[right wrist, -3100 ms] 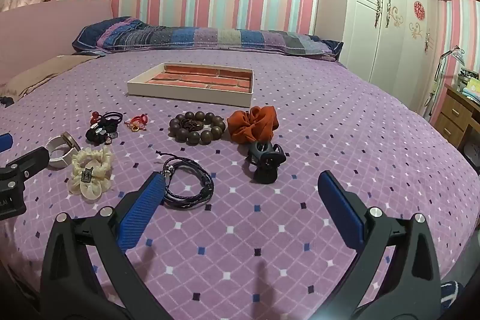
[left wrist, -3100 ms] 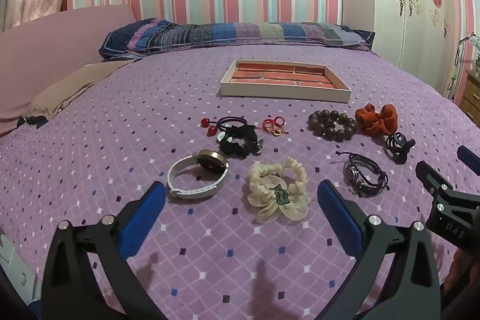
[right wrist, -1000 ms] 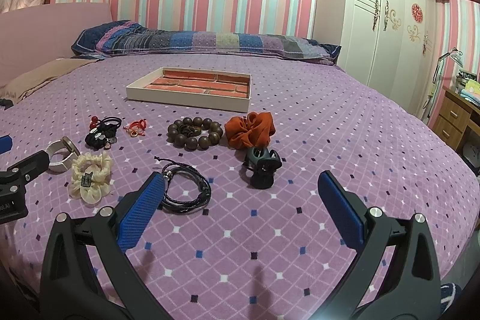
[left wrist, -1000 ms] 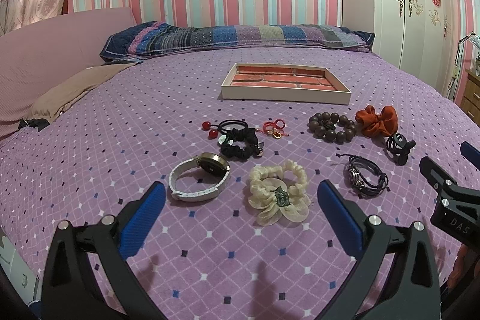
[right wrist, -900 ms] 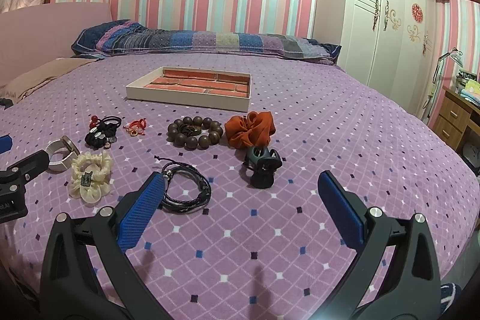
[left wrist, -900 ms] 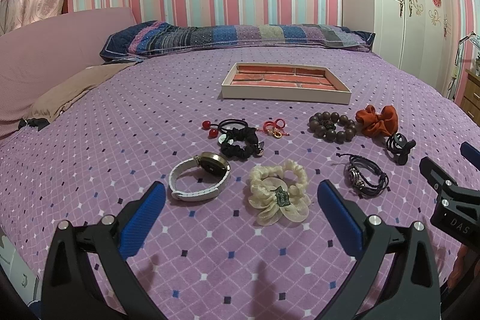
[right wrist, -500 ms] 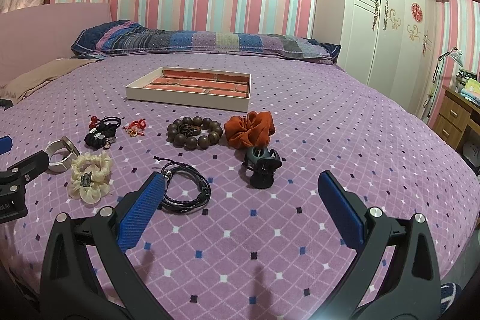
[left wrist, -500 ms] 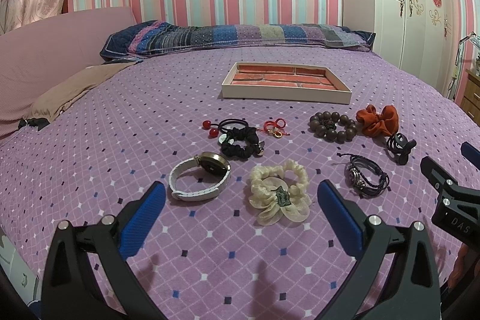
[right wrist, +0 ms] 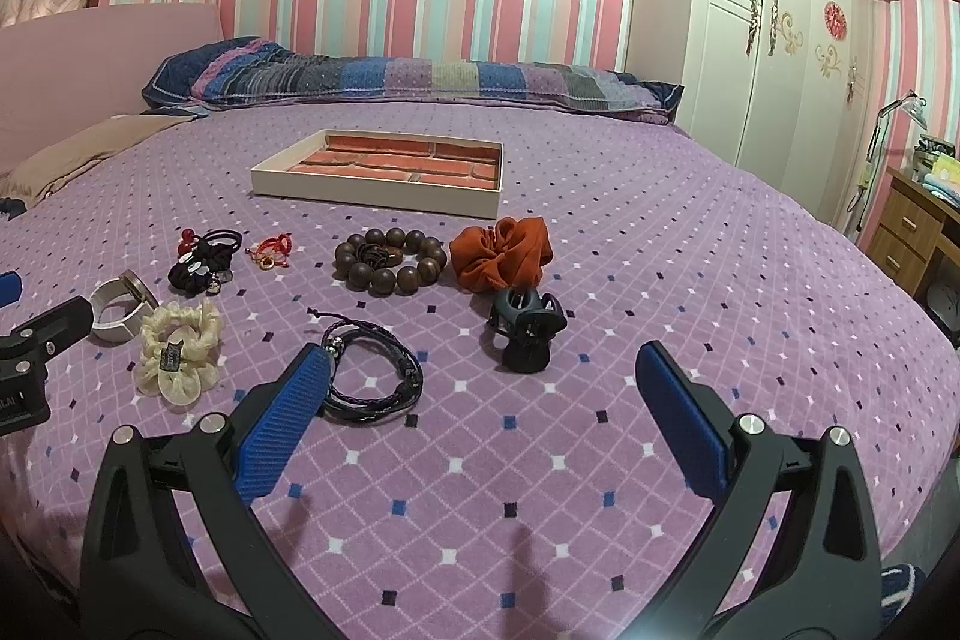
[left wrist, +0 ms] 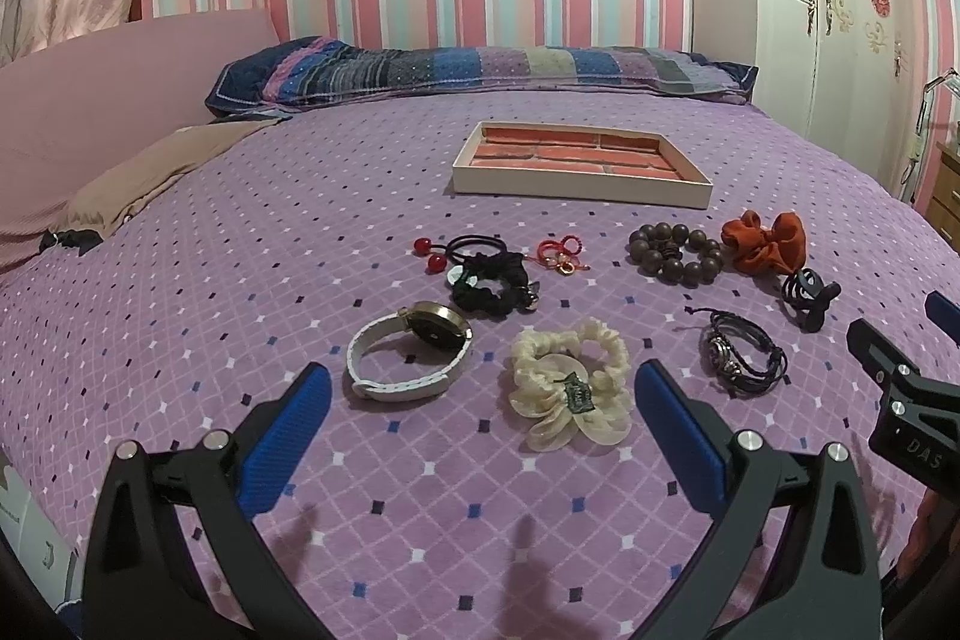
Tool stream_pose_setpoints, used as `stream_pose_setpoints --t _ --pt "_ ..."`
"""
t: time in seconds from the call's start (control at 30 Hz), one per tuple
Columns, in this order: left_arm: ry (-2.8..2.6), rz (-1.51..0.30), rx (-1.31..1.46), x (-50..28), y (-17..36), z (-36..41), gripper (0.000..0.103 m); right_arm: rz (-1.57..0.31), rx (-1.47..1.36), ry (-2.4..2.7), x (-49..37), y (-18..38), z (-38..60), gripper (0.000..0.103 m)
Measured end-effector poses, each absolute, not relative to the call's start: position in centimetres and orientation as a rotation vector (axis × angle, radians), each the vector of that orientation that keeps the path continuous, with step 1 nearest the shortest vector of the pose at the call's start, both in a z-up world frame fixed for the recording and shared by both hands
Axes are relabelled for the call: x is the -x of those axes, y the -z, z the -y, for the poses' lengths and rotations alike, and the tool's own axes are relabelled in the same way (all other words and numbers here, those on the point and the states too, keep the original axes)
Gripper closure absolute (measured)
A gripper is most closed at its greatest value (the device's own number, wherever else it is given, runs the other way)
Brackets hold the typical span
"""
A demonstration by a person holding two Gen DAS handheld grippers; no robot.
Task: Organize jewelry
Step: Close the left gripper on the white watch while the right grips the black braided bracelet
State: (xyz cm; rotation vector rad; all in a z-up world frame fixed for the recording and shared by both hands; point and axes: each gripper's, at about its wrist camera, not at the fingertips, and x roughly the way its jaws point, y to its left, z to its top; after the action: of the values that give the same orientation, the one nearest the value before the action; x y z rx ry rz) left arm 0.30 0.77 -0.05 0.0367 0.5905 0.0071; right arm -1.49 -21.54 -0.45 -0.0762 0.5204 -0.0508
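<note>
Between my left gripper (left wrist: 474,412) jaws, wide apart, empty: cream fabric scrunchie (left wrist: 570,382), white-strapped watch (left wrist: 411,355) | my right gripper (right wrist: 480,412) spread, empty; black braided bracelet (right wrist: 375,370) by its left jaw | beyond: brick-lined shallow tray (right wrist: 384,187).

We see the tray (left wrist: 581,185) and jewelry sit slightly lower in frame than three seconds ago.
</note>
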Motion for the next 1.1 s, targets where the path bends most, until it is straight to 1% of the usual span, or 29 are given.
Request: stream_pose_setpoints --t 0.47,0.73,1.1 --pt "-0.04 -0.602 -0.026 -1.0 0.3 -2.3 0.004 -0.541 0.079 0.043 0.8 1.3 21.4 0.004" --pt "-0.029 -0.639 0.01 -1.7 0.8 -3.3 0.004 -0.542 0.055 0.014 0.4 1.6 21.6 0.004" --pt "-0.01 -0.658 0.025 -2.0 1.0 -3.5 0.004 -0.559 0.106 0.018 -0.2 2.0 21.4 0.004"
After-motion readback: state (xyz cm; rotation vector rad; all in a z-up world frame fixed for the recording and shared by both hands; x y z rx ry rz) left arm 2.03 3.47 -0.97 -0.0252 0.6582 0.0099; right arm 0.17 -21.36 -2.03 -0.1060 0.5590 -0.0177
